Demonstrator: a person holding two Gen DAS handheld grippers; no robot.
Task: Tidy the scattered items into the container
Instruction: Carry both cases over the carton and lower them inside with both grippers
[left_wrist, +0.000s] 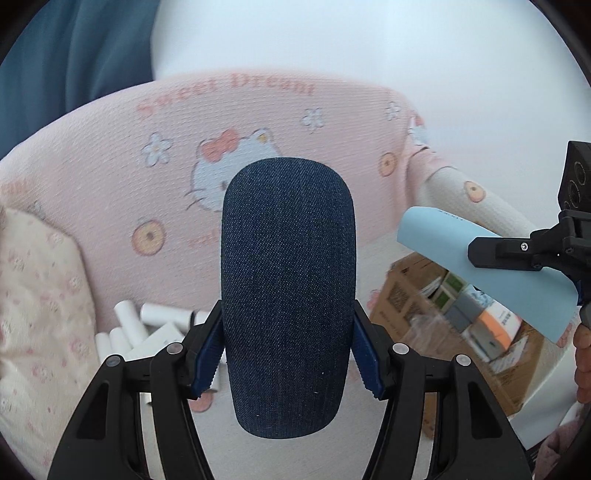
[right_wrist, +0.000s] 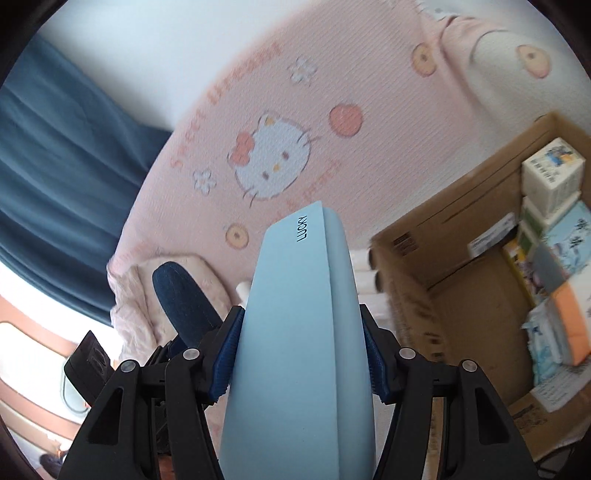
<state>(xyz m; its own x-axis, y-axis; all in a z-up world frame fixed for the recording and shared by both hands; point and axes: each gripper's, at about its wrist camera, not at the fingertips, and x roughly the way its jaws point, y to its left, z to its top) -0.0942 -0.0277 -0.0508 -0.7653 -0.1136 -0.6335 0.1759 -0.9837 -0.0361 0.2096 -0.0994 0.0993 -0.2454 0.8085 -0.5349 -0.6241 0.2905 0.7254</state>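
Gripping one case apiece, both grippers hang above a bed spread with a pink cartoon-cat blanket (left_wrist: 110, 177). The left gripper (left_wrist: 287, 354) has its blue ribbed pads (left_wrist: 210, 354) pressed against the flanks of a dark denim case (left_wrist: 287, 295), a long rounded pouch that stands up between the jaws and fills the middle of the left wrist view. The right gripper (right_wrist: 295, 354) is clamped the same way on a pale blue case (right_wrist: 295, 332) printed with the word LUCKY; from the left wrist view that case (left_wrist: 443, 243) juts in from the right edge, lifted clear of the bedding.

Below and to the right of both tools sits the container, an open cardboard box (right_wrist: 461, 295). It already holds a row of packed goods along one side: small cartons (right_wrist: 552, 166), tissue packs and an orange-and-white packet (right_wrist: 569, 321). Much of its brown floor looks bare, so there seems to be room for more.

Neither case is over the box yet; both appear to be in transit, carried off the blanket. A cluster of white paper rolls (left_wrist: 147, 325) lies loose on the bed just beside the box, near a floral pillow (left_wrist: 37, 295). Judged from this, the tidying is well under way but unfinished: two cases remain to be dropped in, and the rolls likely follow.
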